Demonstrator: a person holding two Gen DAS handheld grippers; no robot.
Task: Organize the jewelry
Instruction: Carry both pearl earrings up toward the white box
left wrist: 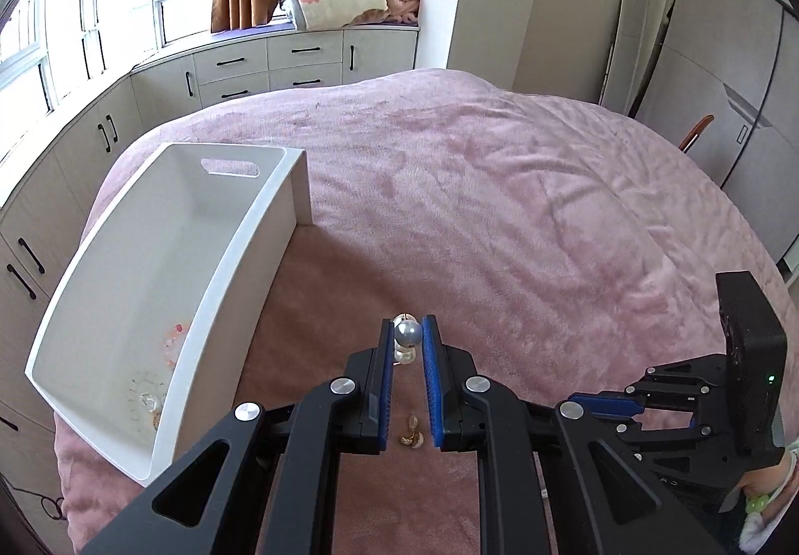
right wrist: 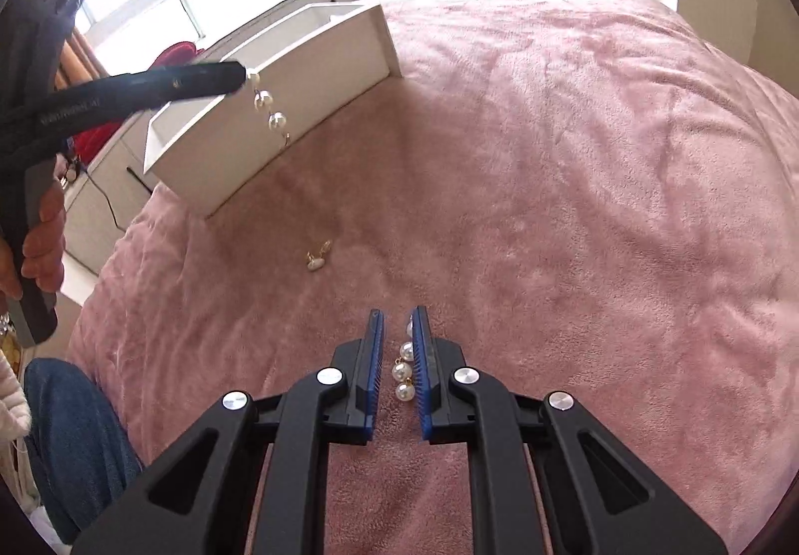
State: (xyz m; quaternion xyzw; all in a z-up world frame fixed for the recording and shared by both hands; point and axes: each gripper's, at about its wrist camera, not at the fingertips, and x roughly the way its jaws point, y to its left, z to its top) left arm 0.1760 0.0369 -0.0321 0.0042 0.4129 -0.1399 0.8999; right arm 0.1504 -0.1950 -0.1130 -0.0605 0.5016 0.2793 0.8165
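Observation:
My left gripper is shut on a pearl drop earring. It holds the earring above the pink bedspread, right of the white bin. The right wrist view shows the left gripper with the pearl strand hanging from its tips, in front of the bin wall. My right gripper is open, low over a second pearl drop earring that lies between its fingers. A small gold and pearl earring lies on the bedspread between the bin and my right gripper, and it shows in the left wrist view too.
The bin holds several small jewelry pieces at its near end. The pink bedspread stretches wide to the right and back. White cabinets and windows stand behind the bed. The person's hand and jeans show at left.

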